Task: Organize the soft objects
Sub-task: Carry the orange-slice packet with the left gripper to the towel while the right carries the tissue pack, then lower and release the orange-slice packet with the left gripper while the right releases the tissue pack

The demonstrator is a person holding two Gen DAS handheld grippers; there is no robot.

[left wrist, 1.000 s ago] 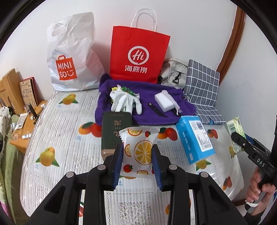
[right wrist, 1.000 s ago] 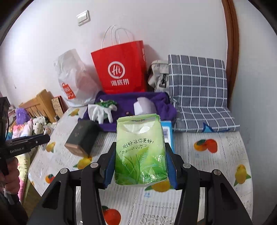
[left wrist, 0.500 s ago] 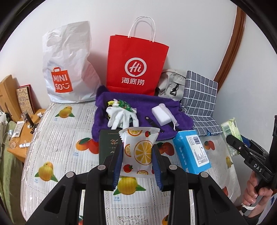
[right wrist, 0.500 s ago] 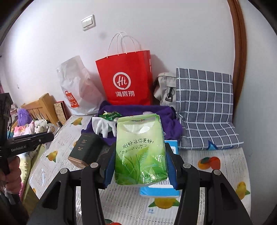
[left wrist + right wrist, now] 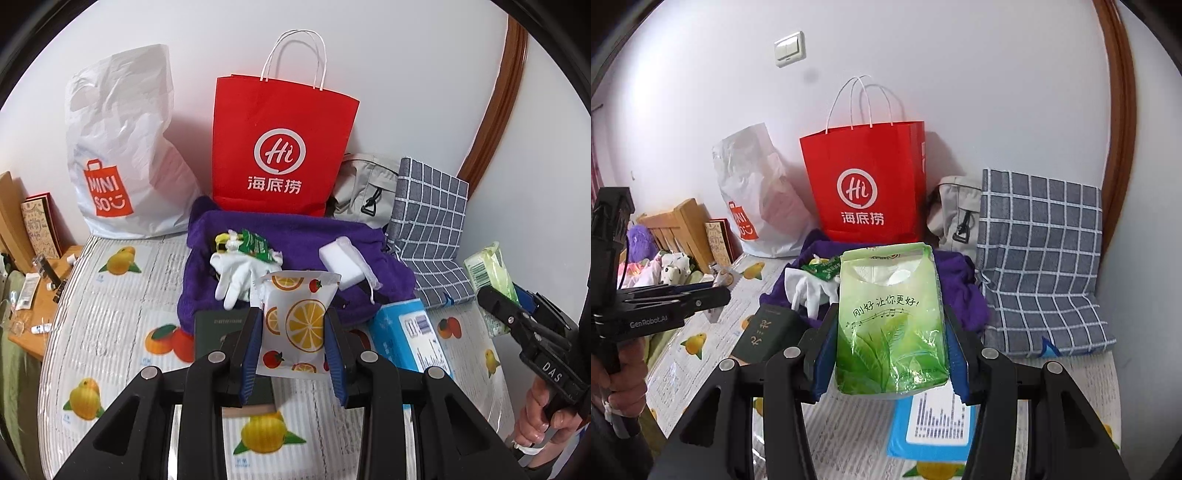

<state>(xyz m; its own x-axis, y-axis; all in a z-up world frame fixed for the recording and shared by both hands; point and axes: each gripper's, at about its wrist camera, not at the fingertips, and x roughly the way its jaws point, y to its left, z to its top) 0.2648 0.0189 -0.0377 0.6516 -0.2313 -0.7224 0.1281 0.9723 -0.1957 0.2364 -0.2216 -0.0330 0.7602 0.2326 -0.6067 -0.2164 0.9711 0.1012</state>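
My left gripper (image 5: 293, 328) is shut on an orange-print tissue pack (image 5: 297, 325), held above the fruit-print bed cover. My right gripper (image 5: 890, 354) is shut on a green tissue pack (image 5: 890, 325), also raised; it shows at the right in the left wrist view (image 5: 487, 269). A red paper bag (image 5: 282, 147) (image 5: 866, 192) stands open against the wall behind a purple towel (image 5: 295, 236). On the towel lie white gloves (image 5: 240, 273), a green snack packet (image 5: 255, 243) and a white sponge (image 5: 341, 258). A blue tissue pack (image 5: 406, 332) (image 5: 934, 424) lies below the grippers.
A white Miniso bag (image 5: 122, 155) stands left of the red bag. A dark green box (image 5: 218, 328) (image 5: 764, 332) lies on the bed. A grey bag (image 5: 365, 192) and checked cushion (image 5: 1041, 258) are at the right. A wooden side table (image 5: 37, 288) is at the left.
Both grippers have risen and moved forward toward the red bag, each still holding its tissue pack. The items on the bed have not moved.
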